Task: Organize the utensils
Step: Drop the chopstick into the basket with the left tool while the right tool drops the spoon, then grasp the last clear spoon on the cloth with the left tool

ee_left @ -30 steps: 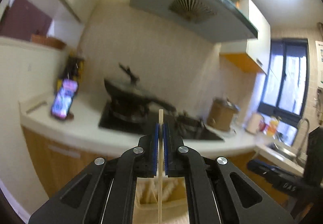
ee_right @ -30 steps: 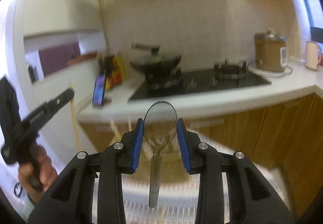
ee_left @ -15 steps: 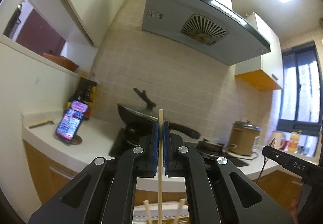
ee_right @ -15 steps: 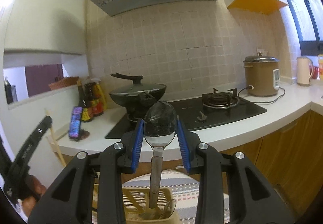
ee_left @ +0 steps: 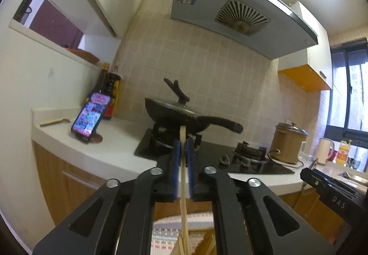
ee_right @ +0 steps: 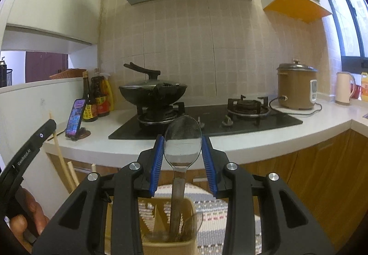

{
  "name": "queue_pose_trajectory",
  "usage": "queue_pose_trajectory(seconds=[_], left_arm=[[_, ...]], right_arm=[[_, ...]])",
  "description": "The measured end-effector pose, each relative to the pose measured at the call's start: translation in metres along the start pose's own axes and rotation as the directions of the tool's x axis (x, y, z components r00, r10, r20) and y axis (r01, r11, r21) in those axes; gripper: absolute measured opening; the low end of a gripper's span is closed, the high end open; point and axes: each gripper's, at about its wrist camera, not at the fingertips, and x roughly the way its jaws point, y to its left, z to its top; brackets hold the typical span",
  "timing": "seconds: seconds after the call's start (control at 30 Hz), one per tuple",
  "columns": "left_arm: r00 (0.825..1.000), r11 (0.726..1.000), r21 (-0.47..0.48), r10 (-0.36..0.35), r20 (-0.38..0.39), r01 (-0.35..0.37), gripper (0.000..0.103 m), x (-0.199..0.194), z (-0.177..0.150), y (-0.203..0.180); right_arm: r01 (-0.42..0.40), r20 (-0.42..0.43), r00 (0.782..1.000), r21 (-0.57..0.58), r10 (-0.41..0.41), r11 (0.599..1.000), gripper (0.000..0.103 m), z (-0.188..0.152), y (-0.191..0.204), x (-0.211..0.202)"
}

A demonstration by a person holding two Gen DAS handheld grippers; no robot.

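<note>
My left gripper [ee_left: 183, 147] is shut on a pale wooden chopstick [ee_left: 183, 176] that stands upright, its lower end reaching down among other chopsticks at the bottom of the left wrist view. My right gripper [ee_right: 182, 140] is shut on the bowl of a metal spoon [ee_right: 182, 140], whose handle hangs down into a beige utensil holder [ee_right: 170, 243]. The left gripper [ee_right: 30, 151] and its chopstick [ee_right: 57, 147] also show at the left of the right wrist view, beside two more chopsticks [ee_right: 71, 176].
A white counter [ee_right: 253, 142] carries a black hob with a lidded wok [ee_right: 151, 91], a propped phone [ee_right: 74, 114], sauce bottles [ee_right: 96, 98], a rice cooker [ee_right: 296, 89] and a kettle [ee_right: 343, 87]. Wooden cabinets lie below. A striped mat [ee_right: 214, 220] lies under the holder.
Both views have steadied and tilted from the cabinet fronts up to the hob wall. The utensil holder has come into view under the spoon. Both grippers kept hold.
</note>
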Motion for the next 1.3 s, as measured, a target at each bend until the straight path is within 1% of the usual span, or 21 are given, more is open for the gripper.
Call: queue_pose_trajectory(seconds=[0.07, 0.1, 0.17, 0.23, 0.3, 0.37, 0.4, 0.43, 0.5, 0.63, 0.7, 0.73, 0.83, 0.87, 0.93, 0.97, 1.0, 1.1, 1.17, 1.27, 1.3], left_arm=[[0.999, 1.0, -0.002, -0.018, -0.031, 0.018, 0.033, -0.008, 0.0, 0.002], [0.998, 1.0, -0.005, -0.031, -0.05, 0.031, 0.036, -0.013, 0.001, 0.003], [0.995, 0.999, -0.014, -0.05, -0.081, 0.049, 0.037, -0.025, 0.003, 0.005], [0.99, 0.998, -0.028, -0.052, -0.127, 0.049, 0.037, -0.037, 0.006, 0.007], [0.98, 0.996, -0.057, -0.073, -0.186, 0.063, 0.037, -0.048, 0.006, 0.011], [0.954, 0.992, -0.099, -0.103, -0.282, 0.078, 0.037, -0.057, 0.001, 0.016], [0.934, 0.988, -0.131, -0.124, -0.334, 0.084, 0.037, -0.063, -0.005, 0.02], [0.921, 0.984, -0.152, -0.141, -0.363, 0.091, 0.037, -0.066, -0.01, 0.022], [0.877, 0.979, -0.186, -0.164, -0.451, 0.087, 0.036, -0.075, -0.026, 0.026], [0.803, 0.975, -0.213, -0.172, -0.57, 0.058, 0.035, -0.088, -0.063, 0.031], [0.749, 0.977, -0.209, -0.176, -0.639, 0.051, 0.035, -0.094, -0.086, 0.03], [0.729, 0.975, -0.215, -0.185, -0.66, 0.052, 0.035, -0.095, -0.094, 0.029], [0.649, 0.976, -0.213, -0.195, -0.736, 0.052, 0.035, -0.1, -0.124, 0.023], [0.627, 0.976, -0.209, -0.196, -0.754, 0.054, 0.035, -0.101, -0.132, 0.019], [0.591, 0.979, -0.197, -0.194, -0.783, 0.061, 0.035, -0.103, -0.146, 0.011], [0.579, 0.981, -0.183, -0.188, -0.793, 0.067, 0.035, -0.104, -0.151, 0.006], [0.572, 0.983, -0.165, -0.18, -0.8, 0.079, 0.035, -0.106, -0.155, 0.0], [0.567, 0.991, -0.096, -0.129, -0.813, 0.089, 0.035, -0.109, -0.163, -0.014], [0.557, 0.994, -0.069, -0.105, -0.824, 0.085, 0.037, -0.107, -0.17, -0.021], [0.539, 0.997, -0.05, -0.078, -0.839, 0.066, 0.039, -0.104, -0.18, -0.027], [0.537, 0.998, -0.041, -0.065, -0.841, 0.056, 0.04, -0.103, -0.183, -0.03]], right_arm=[[0.002, -0.008, 1.0, -0.014, -0.002, 1.0, 0.031, -0.001, 0.003, -0.011], [-0.002, -0.014, 1.0, -0.018, 0.002, 1.0, 0.031, -0.001, 0.003, -0.016], [-0.013, -0.022, 1.0, -0.022, 0.013, 1.0, 0.039, -0.001, 0.005, -0.03], [-0.013, -0.025, 1.0, -0.025, 0.013, 1.0, 0.039, -0.001, 0.006, -0.047], [-0.007, -0.027, 1.0, -0.023, 0.007, 1.0, 0.039, -0.004, 0.006, -0.065], [-0.009, -0.05, 0.999, -0.014, 0.008, 1.0, 0.039, -0.009, 0.004, -0.08], [-0.009, -0.068, 0.998, -0.007, 0.008, 1.0, 0.039, -0.015, 0.003, -0.088], [-0.006, -0.081, 0.997, -0.003, 0.006, 1.0, 0.039, -0.019, 0.002, -0.092], [-0.007, -0.14, 0.99, 0.004, 0.008, 1.0, 0.039, -0.037, -0.001, -0.1], [-0.028, -0.253, 0.967, 0.056, 0.041, 0.998, 0.039, -0.08, -0.012, -0.106], [-0.02, -0.298, 0.953, 0.083, 0.044, 0.996, 0.039, -0.102, -0.017, -0.106], [-0.013, -0.326, 0.944, 0.091, 0.042, 0.996, 0.039, -0.114, -0.02, -0.104], [-0.013, -0.39, 0.919, 0.111, 0.056, 0.994, 0.039, -0.14, -0.024, -0.097], [-0.013, -0.402, 0.914, 0.115, 0.058, 0.993, 0.039, -0.146, -0.025, -0.096], [-0.02, -0.414, 0.907, 0.148, 0.08, 0.989, 0.039, -0.155, -0.027, -0.093], [-0.019, -0.413, 0.907, 0.156, 0.083, 0.987, 0.039, -0.158, -0.029, -0.095], [-0.015, -0.411, 0.908, 0.16, 0.081, 0.987, 0.039, -0.16, -0.029, -0.095], [-0.004, -0.414, 0.907, 0.169, 0.075, 0.986, 0.039, -0.167, -0.032, -0.095], [0.002, -0.428, 0.9, 0.186, 0.079, 0.983, 0.039, -0.169, -0.036, -0.093], [0.006, -0.422, 0.902, 0.222, 0.091, 0.975, 0.039, -0.168, -0.044, -0.093], [0.01, -0.425, 0.9, 0.235, 0.093, 0.972, 0.039, -0.168, -0.047, -0.092]])
